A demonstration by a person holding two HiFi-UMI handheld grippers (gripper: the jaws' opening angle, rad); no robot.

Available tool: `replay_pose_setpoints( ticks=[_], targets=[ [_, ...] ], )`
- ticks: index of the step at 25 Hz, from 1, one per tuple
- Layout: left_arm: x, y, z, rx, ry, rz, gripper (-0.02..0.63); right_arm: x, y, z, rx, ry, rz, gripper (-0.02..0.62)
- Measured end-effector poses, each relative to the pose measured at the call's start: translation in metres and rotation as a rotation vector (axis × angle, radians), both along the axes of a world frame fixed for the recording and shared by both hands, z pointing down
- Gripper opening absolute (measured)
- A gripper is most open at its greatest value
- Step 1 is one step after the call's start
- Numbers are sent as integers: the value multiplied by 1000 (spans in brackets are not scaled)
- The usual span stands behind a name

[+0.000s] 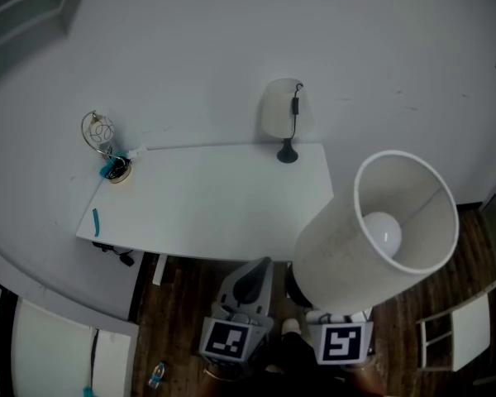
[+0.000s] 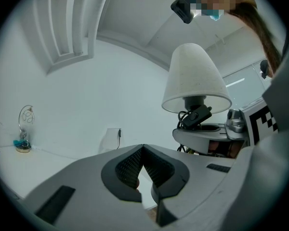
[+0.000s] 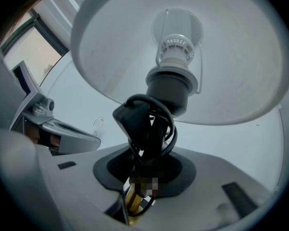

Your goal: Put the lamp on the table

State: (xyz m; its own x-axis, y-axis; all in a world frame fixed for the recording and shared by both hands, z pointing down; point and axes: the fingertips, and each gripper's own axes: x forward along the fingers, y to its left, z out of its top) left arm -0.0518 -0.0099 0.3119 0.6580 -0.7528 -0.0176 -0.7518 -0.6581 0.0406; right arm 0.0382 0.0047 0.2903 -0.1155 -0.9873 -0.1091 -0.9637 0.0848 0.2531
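A lamp with a white conical shade (image 1: 347, 242) and a lit-looking white bulb (image 1: 386, 231) is held upright in front of the table's right front corner. My right gripper (image 3: 143, 179) is shut on its brass stem (image 3: 131, 199), below the black socket and the coiled black cord with its switch (image 3: 137, 121). In the head view the shade hides those jaws. The left gripper (image 1: 252, 284) is shut with nothing in it, just left of the lamp and below the white table (image 1: 207, 209). From the left gripper view the lamp (image 2: 196, 78) shows at the right.
A second small lamp (image 1: 283, 118) stands at the table's back right against the wall. A wire ornament (image 1: 106, 143) sits at the back left corner and a blue pen (image 1: 96, 222) near the left edge. A white frame (image 1: 455, 337) stands on the wooden floor at right.
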Motion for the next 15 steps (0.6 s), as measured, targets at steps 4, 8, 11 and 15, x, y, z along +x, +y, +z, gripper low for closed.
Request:
replay_pose_setpoints(
  ticks=[4,8,11,15],
  targets=[
    [7,-16,1,-1,-6,-3,3,9,-16,0,10,-13,0,110],
    [14,-34,4,-11,-15,-1,3,18,-35,4,-4,-18,5,110],
    [22,-43,5,-10,-24,23,2,24,-48,8,-19,-29,8,110],
    [30,-60,7,-15,-29,19,2,30,-66,10,-16,-18,1,110]
  ],
)
